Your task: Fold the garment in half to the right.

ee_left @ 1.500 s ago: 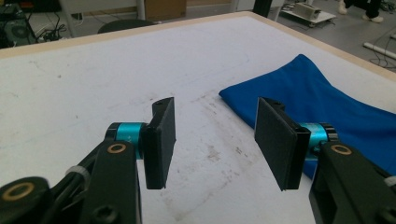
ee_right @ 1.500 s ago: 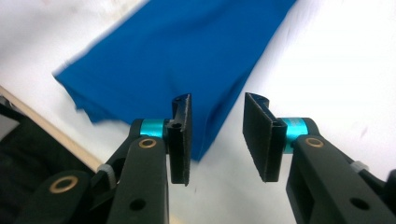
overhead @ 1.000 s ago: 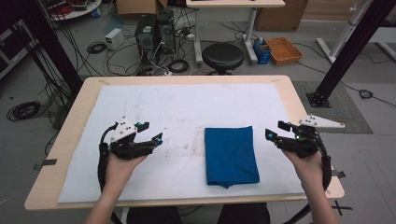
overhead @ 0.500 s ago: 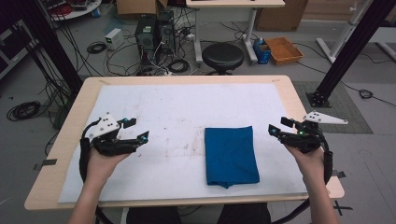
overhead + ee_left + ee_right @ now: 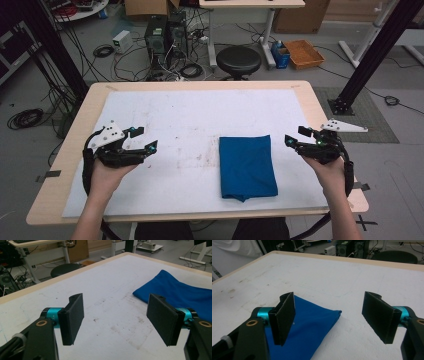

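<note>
Folded blue cloth rectangle (image 5: 247, 166) lies flat on white table mat (image 5: 190, 115). Left gripper (image 5: 141, 141), right gripper (image 5: 295, 136) flank it, jaws spread, empty, likely poised for handling.

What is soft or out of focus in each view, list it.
High view: evenly lit, mildly soft, folded blue cloth casts almost no shadow. Left gripper view: near jaws crisp, far floor clutter hazy. Right gripper view: white table cover slightly grainy, background computer towers blurred.

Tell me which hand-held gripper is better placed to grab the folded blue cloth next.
Probably the right hand-held gripper: it hovers open just beside the folded blue cloth, while the left hand-held gripper sits farther off across bare mat.
</note>
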The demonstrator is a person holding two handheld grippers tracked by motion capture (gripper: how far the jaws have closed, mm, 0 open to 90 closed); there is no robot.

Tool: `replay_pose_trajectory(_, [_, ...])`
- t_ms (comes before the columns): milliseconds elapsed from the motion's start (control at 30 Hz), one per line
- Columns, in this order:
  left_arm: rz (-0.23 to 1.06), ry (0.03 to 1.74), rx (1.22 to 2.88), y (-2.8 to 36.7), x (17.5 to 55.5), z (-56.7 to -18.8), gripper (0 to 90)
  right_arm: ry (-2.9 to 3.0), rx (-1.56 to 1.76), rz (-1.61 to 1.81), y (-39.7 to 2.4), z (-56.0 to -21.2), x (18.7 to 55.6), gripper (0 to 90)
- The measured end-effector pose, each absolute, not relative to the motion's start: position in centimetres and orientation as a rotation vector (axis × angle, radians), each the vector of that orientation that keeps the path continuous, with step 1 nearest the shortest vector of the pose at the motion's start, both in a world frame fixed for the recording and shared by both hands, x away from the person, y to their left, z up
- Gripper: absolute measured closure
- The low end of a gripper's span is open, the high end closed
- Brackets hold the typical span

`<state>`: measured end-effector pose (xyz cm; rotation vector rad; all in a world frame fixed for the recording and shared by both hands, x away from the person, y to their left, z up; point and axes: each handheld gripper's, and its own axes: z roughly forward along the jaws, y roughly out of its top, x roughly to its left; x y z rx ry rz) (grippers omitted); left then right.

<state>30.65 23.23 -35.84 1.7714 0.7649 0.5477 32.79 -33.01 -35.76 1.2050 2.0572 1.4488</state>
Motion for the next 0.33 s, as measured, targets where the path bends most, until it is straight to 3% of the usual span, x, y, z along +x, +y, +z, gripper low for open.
replay_pose_trajectory(333, [0.543,0.770,1.758,23.52,30.53,-35.70,29.2,2.061,1.215,1.452,-33.31,-36.01,33.17,25.2])
